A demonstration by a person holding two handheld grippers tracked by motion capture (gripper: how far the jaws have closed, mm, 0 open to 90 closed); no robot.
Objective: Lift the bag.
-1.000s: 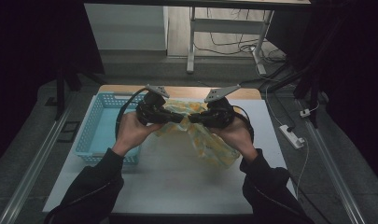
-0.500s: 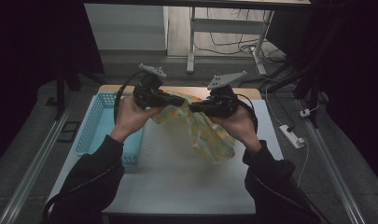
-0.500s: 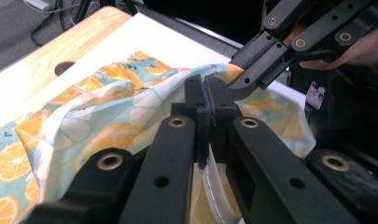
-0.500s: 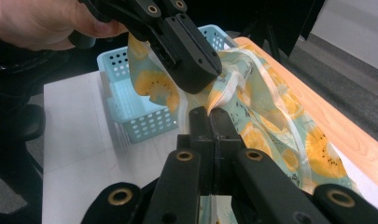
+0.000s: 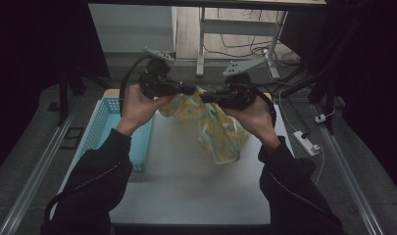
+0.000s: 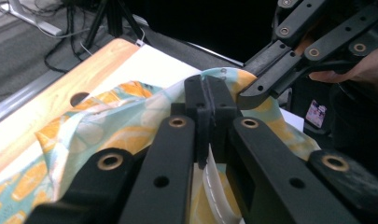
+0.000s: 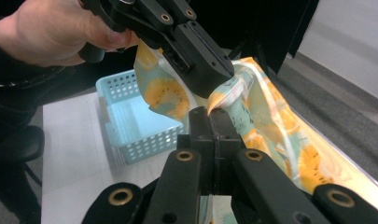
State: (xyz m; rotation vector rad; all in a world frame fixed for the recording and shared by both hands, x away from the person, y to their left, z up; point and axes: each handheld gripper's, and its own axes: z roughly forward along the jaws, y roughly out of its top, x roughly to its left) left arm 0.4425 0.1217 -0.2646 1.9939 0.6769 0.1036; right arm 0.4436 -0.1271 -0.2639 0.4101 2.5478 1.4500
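I hold a gripper in each hand above the table [image 5: 186, 191], and a thin patterned cloth [image 5: 218, 129] hangs between them. My left gripper [image 5: 188, 90] has its black jaws pressed together on the cloth's top edge; in the left gripper view a white stitched hem runs down between them [image 6: 206, 100]. My right gripper [image 5: 206, 96] pinches the same edge just beside it, jaws closed on a bunched fold [image 7: 213, 122]. Below both, the cloth droops in soft folds, its lower end over the white table top; I cannot tell whether it touches. The cloth's full outline is hidden by its own folds. It is pale green with orange fruit slices. A light blue plastic basket [image 5: 100, 129] with perforated walls sits to my left.
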